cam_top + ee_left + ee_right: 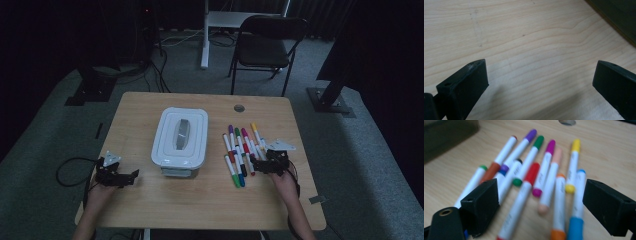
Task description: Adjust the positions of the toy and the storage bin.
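A white lidded box with a grey handle stands in the middle of the wooden table. To its right lie several white markers with coloured caps, fanned out side by side. My right gripper rests open at their near right end; in the right gripper view its jaws stand wide apart around the markers, touching none that I can see. My left gripper sits open near the table's front left, with bare wood between its jaws.
A round cable hole is in the table's far edge. A dark folding chair and a white desk leg stand beyond the table. Cables trail on the grey carpet at left. The box's dark side edges the right gripper view.
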The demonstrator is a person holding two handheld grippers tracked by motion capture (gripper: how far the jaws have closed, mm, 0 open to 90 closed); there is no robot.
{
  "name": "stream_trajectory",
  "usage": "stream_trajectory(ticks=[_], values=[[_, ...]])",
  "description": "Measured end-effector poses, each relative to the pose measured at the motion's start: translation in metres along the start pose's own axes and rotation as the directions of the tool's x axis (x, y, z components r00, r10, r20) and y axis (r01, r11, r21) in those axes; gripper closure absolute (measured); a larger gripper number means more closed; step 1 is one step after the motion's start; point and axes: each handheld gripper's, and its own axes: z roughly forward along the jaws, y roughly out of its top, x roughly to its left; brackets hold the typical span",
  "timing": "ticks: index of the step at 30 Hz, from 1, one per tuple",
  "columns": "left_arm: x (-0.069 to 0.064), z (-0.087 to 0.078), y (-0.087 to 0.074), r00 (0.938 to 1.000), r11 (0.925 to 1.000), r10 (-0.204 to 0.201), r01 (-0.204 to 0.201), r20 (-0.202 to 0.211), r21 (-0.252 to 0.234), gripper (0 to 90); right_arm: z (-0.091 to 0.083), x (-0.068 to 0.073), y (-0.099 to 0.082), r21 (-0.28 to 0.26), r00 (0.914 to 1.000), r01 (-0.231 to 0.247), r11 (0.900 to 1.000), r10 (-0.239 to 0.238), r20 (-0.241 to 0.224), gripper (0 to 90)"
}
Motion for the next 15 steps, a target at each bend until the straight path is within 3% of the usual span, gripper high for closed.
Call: stream_trajectory(ticks=[5,7,15], values=[[-0.001,0.008,0.007,0.9998,0.9999,0.011,-0.011,0.015,-0.007,0.6,0.012,0.015,0.013,-0.023,0.9989,0.028,0.9993,-0.029,-0.036,13.0],[-0.001,0.014,0.012,0.9996,0.9997,0.023,-0.023,0.015,-0.001,0.6,0.025,0.024,0.021,-0.009,0.9976,0.056,0.9984,-0.056,-0.040,13.0],[0.001,0.029,0.026,0.9991,0.9995,0.031,-0.031,0.028,-0.005,0.6,0.053,0.040,0.037,0.016,0.9933,0.091,0.9957,-0.090,-0.072,13.1]])
